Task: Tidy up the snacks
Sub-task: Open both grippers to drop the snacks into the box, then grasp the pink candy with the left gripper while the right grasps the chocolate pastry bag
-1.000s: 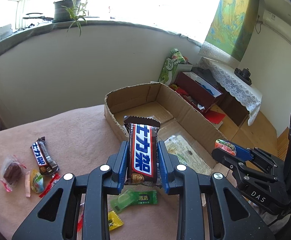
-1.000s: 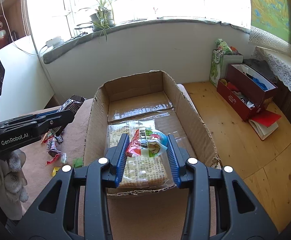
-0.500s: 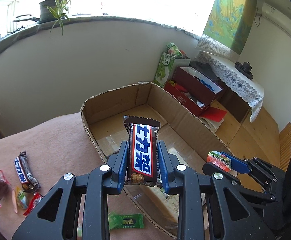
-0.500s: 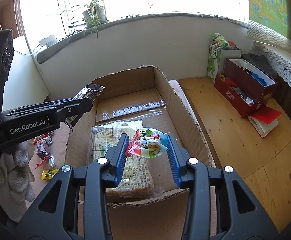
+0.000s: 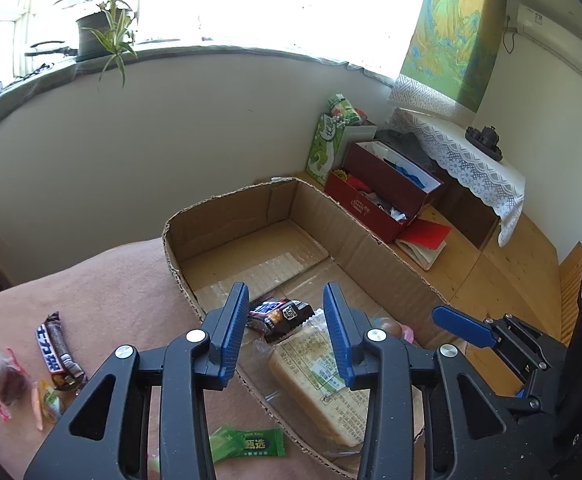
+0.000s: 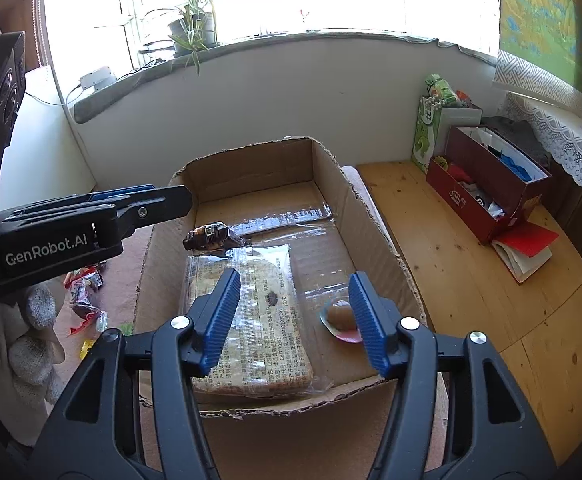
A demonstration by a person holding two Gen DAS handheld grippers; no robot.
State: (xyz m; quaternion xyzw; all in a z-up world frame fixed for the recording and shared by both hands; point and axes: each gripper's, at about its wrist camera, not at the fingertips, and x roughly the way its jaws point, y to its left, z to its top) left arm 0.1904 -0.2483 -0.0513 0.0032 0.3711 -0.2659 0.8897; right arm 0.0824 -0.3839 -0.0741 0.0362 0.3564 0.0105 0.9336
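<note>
Chocolate bar (image 6: 215, 236) lies flat in cardboard box (image 6: 251, 160); jelly cup (image 6: 341, 318) beside bread pack (image 6: 251, 320).

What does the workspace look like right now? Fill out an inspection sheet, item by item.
Surface: pink cloth under the cardboard box.
Job's things: chocolate bar, bread pack and jelly cup lie in the box.
Clutter: second chocolate bar, green candy and small sweets on the cloth.
Grippers: left gripper and right gripper have just been opening; nothing between the fingers.
Cables: one on the windowsill.
Surroundings: potted plant, red box, wood floor.
</note>
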